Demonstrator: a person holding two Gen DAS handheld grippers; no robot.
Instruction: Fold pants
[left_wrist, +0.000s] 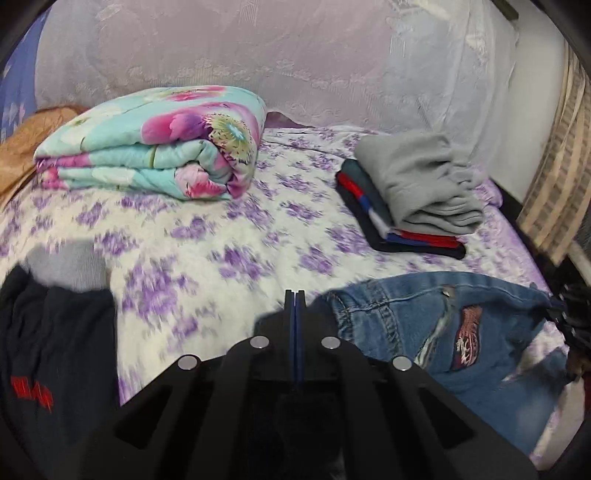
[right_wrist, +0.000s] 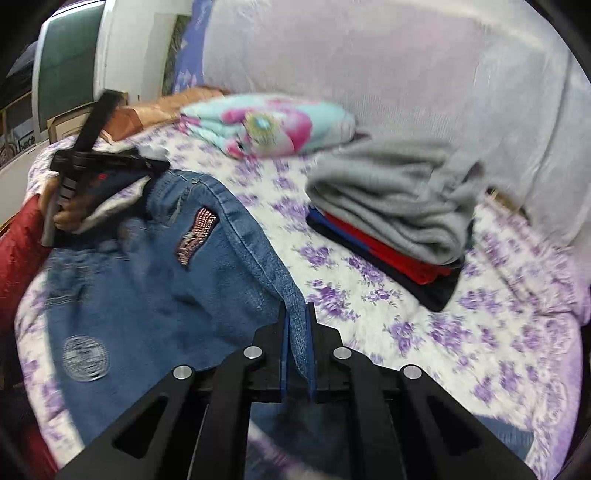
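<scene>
Blue jeans (right_wrist: 166, 277) with a flag patch lie crumpled on the bed, at the lower left of the right wrist view. My right gripper (right_wrist: 297, 314) is shut on a seamed edge of the jeans, and the denim runs up between its pads. In the left wrist view the jeans (left_wrist: 443, 325) sit just right of my left gripper (left_wrist: 294, 294). Its fingers are pressed together and no cloth shows between them. A hand (right_wrist: 66, 216) holds that left gripper by the jeans' waistband in the right wrist view.
A folded floral quilt (left_wrist: 147, 155) lies at the back of the purple-flowered bedsheet (left_wrist: 221, 240). A stack of folded clothes with a grey garment on top (left_wrist: 417, 184) is at the right. A black garment with red print (left_wrist: 48, 350) lies at the left.
</scene>
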